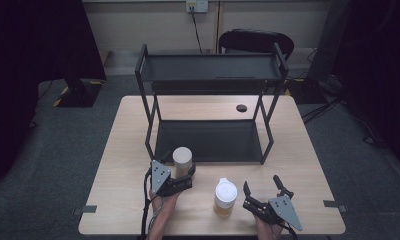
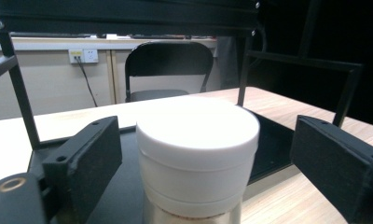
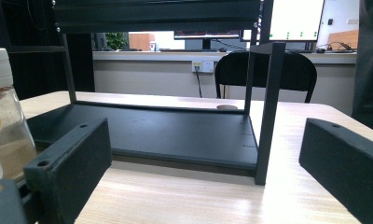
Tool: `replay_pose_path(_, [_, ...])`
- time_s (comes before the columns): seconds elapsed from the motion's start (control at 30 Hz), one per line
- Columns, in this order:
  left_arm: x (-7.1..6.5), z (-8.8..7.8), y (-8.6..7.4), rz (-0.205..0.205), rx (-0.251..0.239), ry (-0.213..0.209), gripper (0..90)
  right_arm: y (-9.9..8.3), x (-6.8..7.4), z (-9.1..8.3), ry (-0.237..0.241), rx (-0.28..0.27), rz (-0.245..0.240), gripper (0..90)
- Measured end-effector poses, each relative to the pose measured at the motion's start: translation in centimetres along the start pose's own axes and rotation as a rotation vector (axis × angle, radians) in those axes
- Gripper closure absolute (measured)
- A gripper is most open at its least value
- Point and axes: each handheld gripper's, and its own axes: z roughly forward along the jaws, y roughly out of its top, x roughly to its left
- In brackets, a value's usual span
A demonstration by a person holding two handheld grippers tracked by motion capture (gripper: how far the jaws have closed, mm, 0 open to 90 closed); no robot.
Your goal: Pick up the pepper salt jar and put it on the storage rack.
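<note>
Low in the middle, our left gripper [image 1: 188,172] (jaws wide) goes around the white-lidded jar [image 1: 182,156]; next we squeeze.

An office: computer monitors [image 3: 296,18] on desks, folding chair [image 3: 264,74], wall sockets [image 1: 196,6]

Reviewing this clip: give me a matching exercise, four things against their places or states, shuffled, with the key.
Things:
1. white-lidded jar
2. spouted-lid bottle
3. right gripper
4. black shelf rack

Places or states:
A. open, nothing between the jaws
B. stands at the back of the table
C. between the jaws of the left gripper, gaps on both sides
D. stands free between the two grippers

Pairs: 1-C, 2-D, 3-A, 4-B
</note>
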Motion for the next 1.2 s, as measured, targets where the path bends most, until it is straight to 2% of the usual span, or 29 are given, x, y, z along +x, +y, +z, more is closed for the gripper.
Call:
replay_pose_path(0.17, [0.3, 0.6, -0.1, -0.013, 0.040, 0.002, 13.6, 0.0, 0.0, 0.0, 0.000, 0.000, 0.000, 0.8])
replay_pose_path(0.3, [0.7, 0.8, -0.1, -0.012, 0.057, -0.016, 20.9, 0.0, 0.0, 0.0, 0.000, 0.000, 0.000, 0.8])
replay_pose_path(0.57, [0.9, 1.3, 0.0, -0.017, 0.078, -0.020, 29.6, 0.0, 0.0, 0.0, 0.001, 0.000, 0.000, 0.8])
replay_pose_path(0.67, [0.7, 1.3, 0.0, -0.006, 0.078, -0.011, 32.7, 0.0, 0.0, 0.0, 0.001, 0.000, 0.000, 0.8])
replay_pose_path(0.8, [0.7, 1.4, 0.0, -0.009, 0.082, -0.011, 33.5, 0.0, 0.0, 0.0, 0.001, 0.000, 0.000, 0.8])
replay_pose_path(0.9, [0.7, 1.5, 0.1, 0.008, 0.085, -0.007, 34.2, 0.0, 0.0, 0.0, 0.001, 0.000, 0.000, 0.8])
replay_pose_path(1.2, [0.4, 1.5, 0.4, 0.019, 0.096, -0.002, 34.9, 0.0, -0.1, 0.0, 0.008, -0.001, 0.000, 0.8])
